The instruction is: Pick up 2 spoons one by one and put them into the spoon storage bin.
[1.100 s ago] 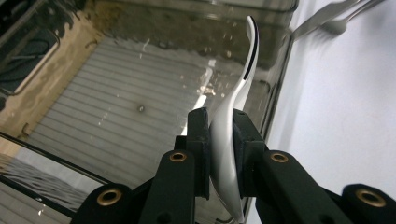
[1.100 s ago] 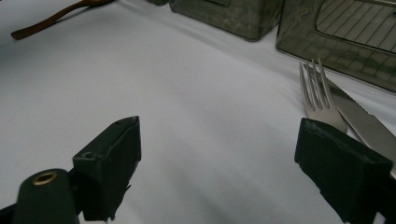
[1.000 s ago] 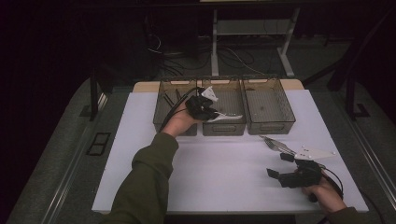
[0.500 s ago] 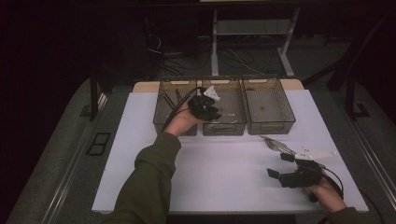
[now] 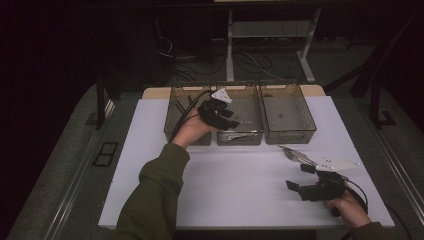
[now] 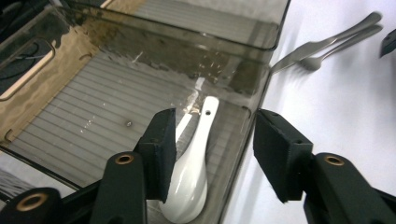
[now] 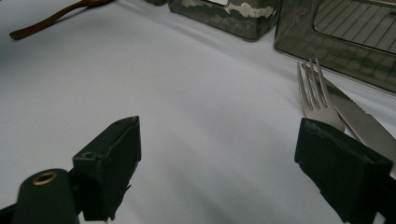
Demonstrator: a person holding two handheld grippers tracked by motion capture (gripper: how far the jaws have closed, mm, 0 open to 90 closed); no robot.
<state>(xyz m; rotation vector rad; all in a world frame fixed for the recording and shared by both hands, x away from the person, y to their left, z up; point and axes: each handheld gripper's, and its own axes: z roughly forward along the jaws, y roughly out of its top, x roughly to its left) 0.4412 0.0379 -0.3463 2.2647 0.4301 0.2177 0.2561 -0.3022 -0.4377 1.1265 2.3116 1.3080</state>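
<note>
A white spoon [image 6: 194, 172] lies in the middle bin [image 6: 140, 93] beneath the left tool [image 5: 220, 114], whose jaws gape wide, having released it a second ago.

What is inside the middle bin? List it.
The middle bin holds a white ceramic spoon lying on the ribbed floor by its front wall, with a second pale piece beside it, partly covered. The left tool hangs open above and hides the spoon's bowl end.
</note>
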